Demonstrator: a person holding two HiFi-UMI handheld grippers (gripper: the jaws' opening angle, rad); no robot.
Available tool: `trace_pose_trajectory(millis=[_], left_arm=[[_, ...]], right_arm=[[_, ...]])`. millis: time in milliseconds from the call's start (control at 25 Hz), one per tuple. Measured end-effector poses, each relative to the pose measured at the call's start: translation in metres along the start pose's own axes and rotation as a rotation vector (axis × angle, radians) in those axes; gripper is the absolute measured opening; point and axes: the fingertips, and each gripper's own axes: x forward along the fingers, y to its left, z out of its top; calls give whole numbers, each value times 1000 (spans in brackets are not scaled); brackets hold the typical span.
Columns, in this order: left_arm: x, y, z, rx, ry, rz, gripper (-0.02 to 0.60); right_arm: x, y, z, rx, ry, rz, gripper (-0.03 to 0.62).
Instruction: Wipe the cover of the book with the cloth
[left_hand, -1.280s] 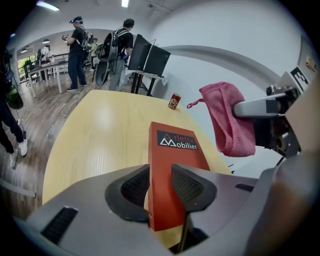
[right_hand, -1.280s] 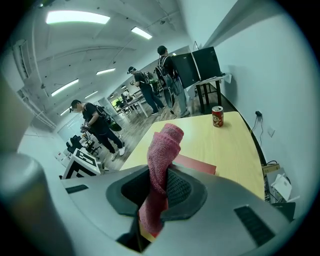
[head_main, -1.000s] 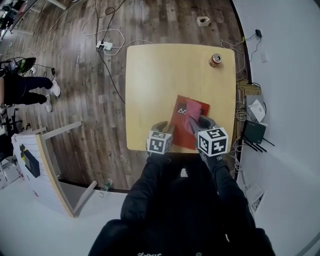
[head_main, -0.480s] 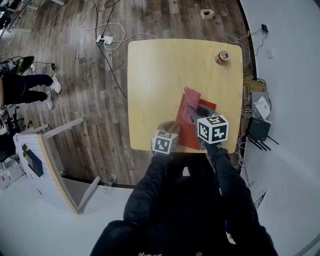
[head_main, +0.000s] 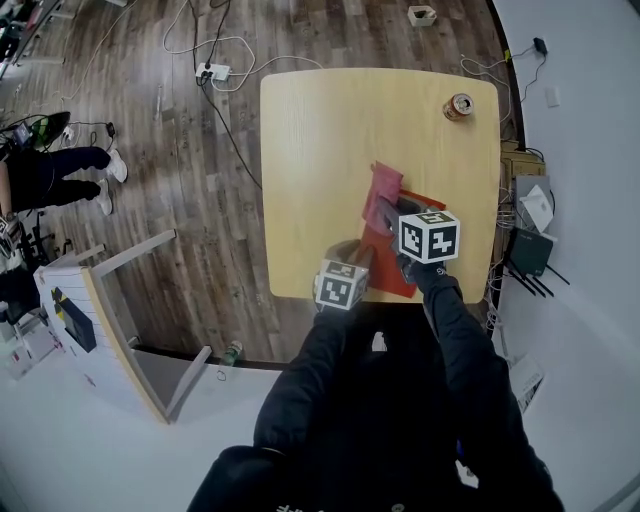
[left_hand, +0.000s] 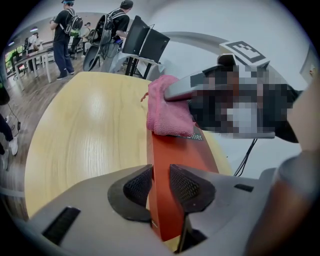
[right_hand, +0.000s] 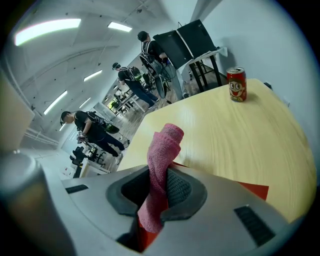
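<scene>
The red book (head_main: 397, 279) lies on the near right part of the table (head_main: 320, 150). Its long axis runs from the near edge away from the person, leaning a little to the right in the head view.

The left gripper (left_hand: 160, 184) has the book's near end between its fingers. They have just been closing, and both pads press on it, one on the edge and one on the cover.

Further along, the pink cloth (left_hand: 167, 112) rests bunched on the far part of the cover. The right gripper (right_hand: 159, 192) is clenched on it – a fold stands up between the pads.

A can (head_main: 461, 106) stands upright at the table's far right corner, well apart.
</scene>
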Motion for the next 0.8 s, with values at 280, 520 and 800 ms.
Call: trace_pose_trajectory(millis=[280,520,800], left_arm=[[1,2,-1,7,12,4,132],[0,0,-1,5,22,1,132],[1,-1,-1,4,25,5,132]], right_arm=[[4,-20,-9,10,21,-49,76],[-2,-32,-15,21,35,-80,77],[-11,-45,-19,12,43,-106,77]])
